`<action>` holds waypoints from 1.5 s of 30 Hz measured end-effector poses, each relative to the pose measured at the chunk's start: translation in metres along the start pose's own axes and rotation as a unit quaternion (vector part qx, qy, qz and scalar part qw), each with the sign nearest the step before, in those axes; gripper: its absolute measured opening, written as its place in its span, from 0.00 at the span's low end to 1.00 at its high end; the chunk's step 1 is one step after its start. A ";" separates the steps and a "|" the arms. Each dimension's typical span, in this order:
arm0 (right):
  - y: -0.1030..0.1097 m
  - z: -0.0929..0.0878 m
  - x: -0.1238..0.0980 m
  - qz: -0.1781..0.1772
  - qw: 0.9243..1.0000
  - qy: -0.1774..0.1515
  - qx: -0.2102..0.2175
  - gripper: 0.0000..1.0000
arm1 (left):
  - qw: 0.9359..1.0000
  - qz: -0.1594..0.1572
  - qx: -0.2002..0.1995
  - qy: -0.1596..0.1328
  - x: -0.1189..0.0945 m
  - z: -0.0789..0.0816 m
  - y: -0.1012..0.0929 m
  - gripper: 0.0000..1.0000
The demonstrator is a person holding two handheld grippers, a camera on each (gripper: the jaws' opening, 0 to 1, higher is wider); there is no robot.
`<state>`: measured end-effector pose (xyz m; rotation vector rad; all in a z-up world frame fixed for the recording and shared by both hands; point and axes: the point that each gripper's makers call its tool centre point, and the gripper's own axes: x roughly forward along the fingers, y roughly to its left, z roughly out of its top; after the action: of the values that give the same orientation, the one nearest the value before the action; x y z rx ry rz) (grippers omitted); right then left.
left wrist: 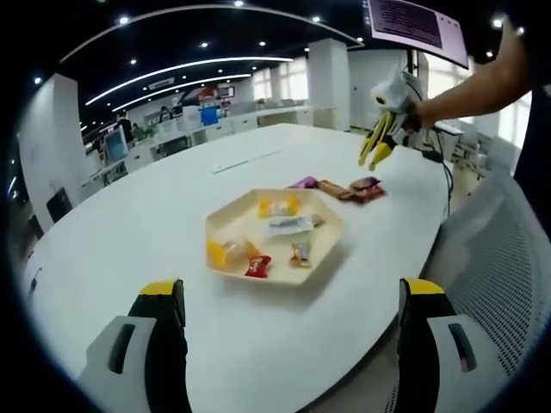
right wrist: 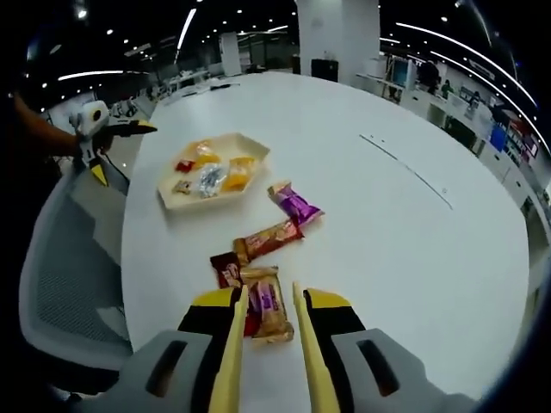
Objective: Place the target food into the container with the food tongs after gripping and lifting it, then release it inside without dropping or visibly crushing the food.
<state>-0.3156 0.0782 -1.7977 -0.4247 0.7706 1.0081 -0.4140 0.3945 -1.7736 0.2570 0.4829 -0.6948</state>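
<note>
Snack packet (right wrist: 267, 311) lies on the white table (right wrist: 387, 224), well apart from the tray (right wrist: 176, 200), framed between the yellow tongs (right wrist: 265, 344). Your right gripper (right wrist: 267, 320) clamps those tongs; their tips remain spread and grasp nothing. Your left gripper (left wrist: 293, 297) is released. Closing too hard may crush the packet; a shallow bite may drop it short of the tray.

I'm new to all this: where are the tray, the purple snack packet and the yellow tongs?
tray (left wrist: 225, 225), left gripper view, bare floor near its left rim.
purple snack packet (right wrist: 297, 206), right gripper view, middle of wrapper.
yellow tongs (right wrist: 231, 361), right gripper view, left blade.
</note>
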 end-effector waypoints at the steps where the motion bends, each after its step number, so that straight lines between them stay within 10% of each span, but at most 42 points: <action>1: -0.001 0.000 0.002 0.000 1.000 -0.001 0.001 0.29 | 1.000 0.000 -0.001 0.000 0.000 0.000 0.000 1.00; 27: 0.005 -0.029 0.033 0.007 0.998 0.067 -0.004 0.27 | 1.000 -0.001 -0.001 0.000 0.000 -0.001 0.000 1.00; 45: -0.005 -0.012 0.023 -0.008 0.997 0.066 0.027 0.23 | 1.000 -0.001 -0.001 -0.004 0.000 0.000 0.001 1.00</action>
<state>-0.3091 0.0819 -1.8228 -0.4534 0.9097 0.9495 -0.4136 0.3948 -1.7731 0.2526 0.4769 -0.6961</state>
